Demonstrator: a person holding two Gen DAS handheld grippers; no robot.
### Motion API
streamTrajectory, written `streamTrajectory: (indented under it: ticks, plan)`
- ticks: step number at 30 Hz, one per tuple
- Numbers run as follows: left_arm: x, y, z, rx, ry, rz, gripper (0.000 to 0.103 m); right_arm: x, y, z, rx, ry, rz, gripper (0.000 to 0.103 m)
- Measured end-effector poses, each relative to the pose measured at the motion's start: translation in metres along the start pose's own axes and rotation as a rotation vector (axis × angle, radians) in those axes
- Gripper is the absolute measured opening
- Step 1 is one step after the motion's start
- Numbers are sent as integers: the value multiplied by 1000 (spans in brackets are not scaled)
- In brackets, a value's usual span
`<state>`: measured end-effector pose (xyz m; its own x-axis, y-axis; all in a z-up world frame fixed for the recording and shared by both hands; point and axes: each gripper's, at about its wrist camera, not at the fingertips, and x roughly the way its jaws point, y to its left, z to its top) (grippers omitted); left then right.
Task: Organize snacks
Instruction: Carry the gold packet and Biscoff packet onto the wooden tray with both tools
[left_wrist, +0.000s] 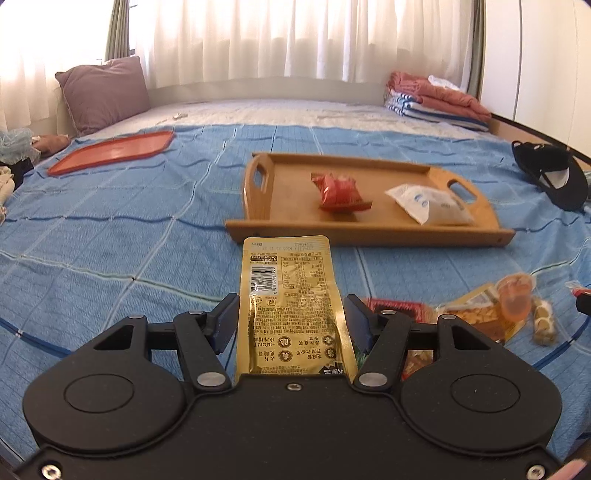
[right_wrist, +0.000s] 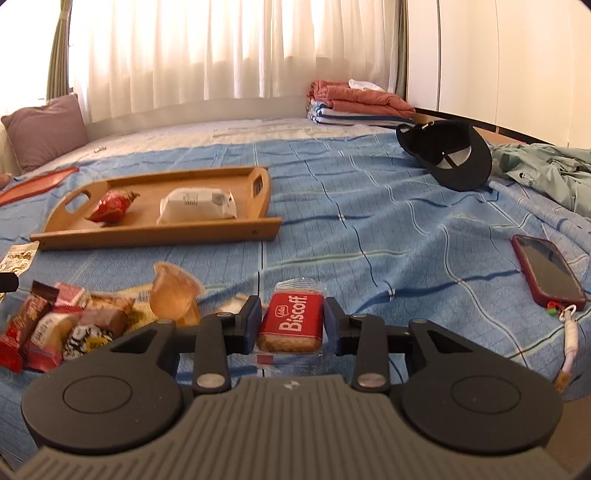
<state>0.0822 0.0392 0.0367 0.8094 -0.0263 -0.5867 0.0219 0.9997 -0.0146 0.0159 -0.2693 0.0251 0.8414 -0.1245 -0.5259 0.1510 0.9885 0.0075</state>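
My left gripper (left_wrist: 291, 317) is shut on a gold snack packet (left_wrist: 291, 295) and holds it above the blue bedspread, short of the wooden tray (left_wrist: 369, 232). My right gripper (right_wrist: 291, 325) is shut on a red Biscoff biscuit pack (right_wrist: 291, 321), held low over the bed. The wooden tray (right_wrist: 147, 232) holds a red snack bag (left_wrist: 340, 192) (right_wrist: 110, 206) and a white packet (left_wrist: 428, 203) (right_wrist: 195, 203). A pile of loose snacks (right_wrist: 66, 325) (left_wrist: 498, 310) lies on the bed, left of my right gripper.
An orange-red tray (left_wrist: 110, 151) lies at the far left. A black cap (right_wrist: 450, 155) (left_wrist: 554, 177), a red-cased phone (right_wrist: 546, 273) and green clothing (right_wrist: 546, 173) lie to the right. A purple pillow (left_wrist: 103, 92) and folded blankets (left_wrist: 436, 96) are at the back.
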Motion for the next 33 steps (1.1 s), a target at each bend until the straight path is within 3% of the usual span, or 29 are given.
streamTrajectory:
  ticks: [11, 24, 33]
  plan:
    - [-13, -5, 32, 23, 1, 4, 59, -8, 5, 27, 17, -33, 83, 41]
    - [-4, -5, 97, 26, -22, -22, 59, 13, 5, 95, 82, -44, 205, 41]
    - [44, 6, 144, -5, 36, -53, 60, 65, 4, 145, 140, 71, 288, 41]
